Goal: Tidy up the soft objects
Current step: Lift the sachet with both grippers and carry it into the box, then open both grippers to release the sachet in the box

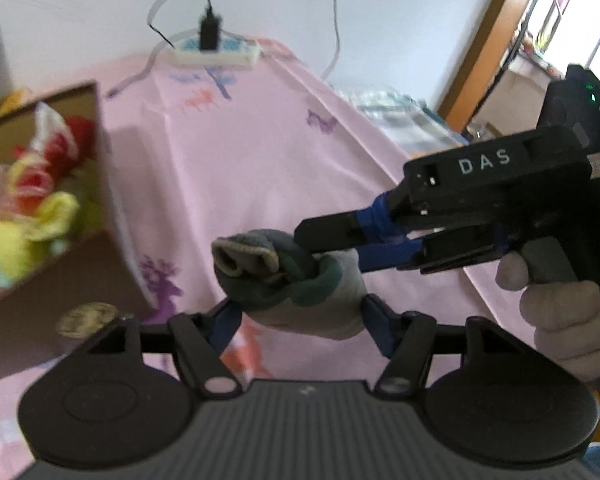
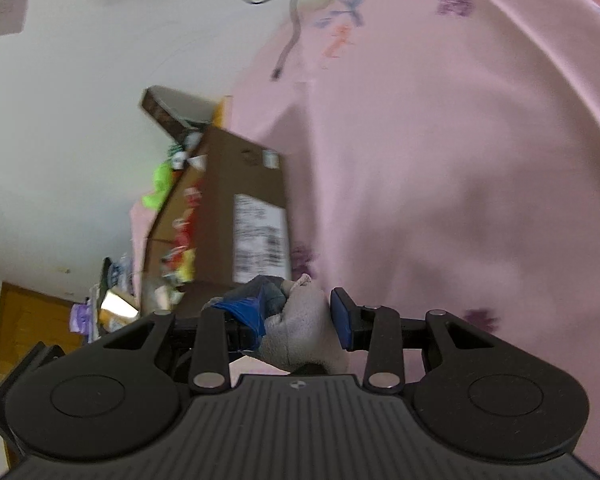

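Currently both grippers pinch the rolled sock bundle (image 1: 288, 280) above the pink tablecloth (image 1: 268, 152): left gripper (image 1: 300, 316) on its grey body, right gripper (image 1: 340, 248) on the green cuff. Risk: uneven release unrolls it short of the cardboard box (image 1: 84, 256).

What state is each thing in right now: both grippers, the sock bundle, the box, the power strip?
Left gripper: shut on the sock bundle.
Right gripper: shut on the same bundle's top.
Sock bundle: rolled, held off the tablecloth.
Cardboard box: open, holding colourful soft items.
Power strip: black adapter plugged in.
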A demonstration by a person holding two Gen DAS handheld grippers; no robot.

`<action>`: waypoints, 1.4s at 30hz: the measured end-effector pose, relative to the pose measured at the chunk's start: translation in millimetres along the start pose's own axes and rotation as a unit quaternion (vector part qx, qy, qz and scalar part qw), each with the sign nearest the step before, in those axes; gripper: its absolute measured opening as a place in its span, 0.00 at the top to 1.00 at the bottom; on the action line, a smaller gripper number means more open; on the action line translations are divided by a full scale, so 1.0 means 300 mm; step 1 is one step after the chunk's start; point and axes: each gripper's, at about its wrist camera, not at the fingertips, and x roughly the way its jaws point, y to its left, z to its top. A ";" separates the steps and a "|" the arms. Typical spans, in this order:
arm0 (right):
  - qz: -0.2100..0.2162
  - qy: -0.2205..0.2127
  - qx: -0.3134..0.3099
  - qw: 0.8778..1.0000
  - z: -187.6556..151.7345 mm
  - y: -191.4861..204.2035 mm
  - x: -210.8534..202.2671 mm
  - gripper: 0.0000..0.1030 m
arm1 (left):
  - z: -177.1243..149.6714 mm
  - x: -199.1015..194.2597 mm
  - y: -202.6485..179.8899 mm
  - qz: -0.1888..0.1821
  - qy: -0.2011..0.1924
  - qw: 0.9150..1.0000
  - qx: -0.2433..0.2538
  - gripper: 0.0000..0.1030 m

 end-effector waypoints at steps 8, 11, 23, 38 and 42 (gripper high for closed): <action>0.042 -0.028 -0.022 0.998 -0.040 0.210 0.052 0.80 | 0.059 -0.188 0.147 0.009 -0.082 0.997 -0.003 0.37; 0.052 -0.043 -0.027 0.997 -0.059 0.279 0.096 0.80 | 0.088 -0.235 0.233 -0.001 -0.096 0.995 -0.008 0.37; -0.037 -0.131 -0.105 0.985 -0.078 0.463 0.273 0.81 | 0.156 -0.242 0.481 -0.002 -0.094 0.995 0.028 0.37; -0.095 -0.201 -0.142 0.965 -0.086 0.515 0.291 0.81 | 0.152 -0.078 0.547 -0.010 -0.016 0.999 0.037 0.29; -0.093 -0.175 -0.160 0.967 -0.083 0.532 0.344 0.81 | 0.158 -0.066 0.559 -0.011 -0.013 1.000 0.024 0.29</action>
